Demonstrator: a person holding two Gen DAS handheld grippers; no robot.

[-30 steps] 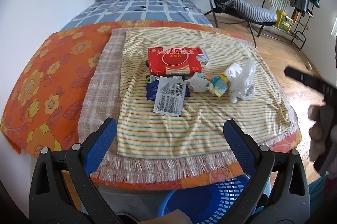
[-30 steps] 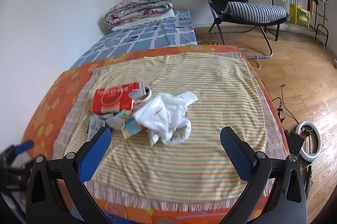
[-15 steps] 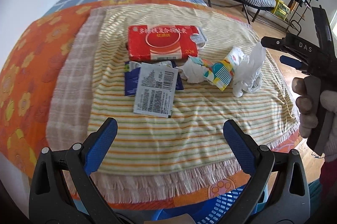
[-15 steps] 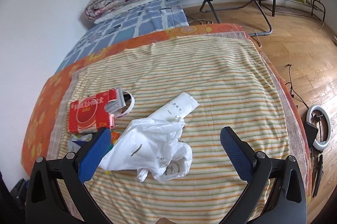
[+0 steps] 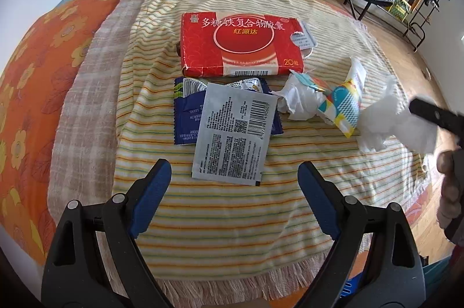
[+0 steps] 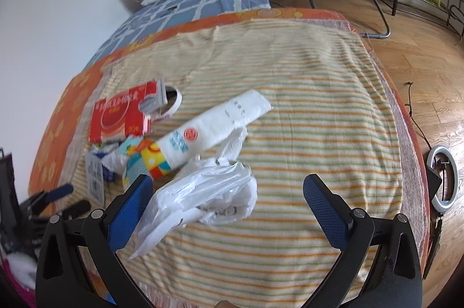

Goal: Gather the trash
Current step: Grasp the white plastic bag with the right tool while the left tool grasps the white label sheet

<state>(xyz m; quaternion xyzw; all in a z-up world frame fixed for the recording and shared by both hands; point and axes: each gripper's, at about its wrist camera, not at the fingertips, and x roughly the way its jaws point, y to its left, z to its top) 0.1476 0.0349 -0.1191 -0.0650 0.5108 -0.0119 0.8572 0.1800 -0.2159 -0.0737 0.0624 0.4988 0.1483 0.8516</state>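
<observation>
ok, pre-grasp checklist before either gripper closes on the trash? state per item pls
1. Left gripper open, nothing between the fingers: ok.
2. Right gripper open, nothing clamped: ok.
3. Left target lined up: silver sachet lies flat just ahead of the fingers, overlapping the blue wrapper: ok, but it may lift both.
4. Right target lined up: crumpled plastic bag sits between the fingers, toward the left one: ok.
5. Grippers apart from each other: right one shows at the left view's right edge, near the bag: ok.
6. Bin ready: only a blue basket sliver below the bed edge: cannot tell.
</observation>
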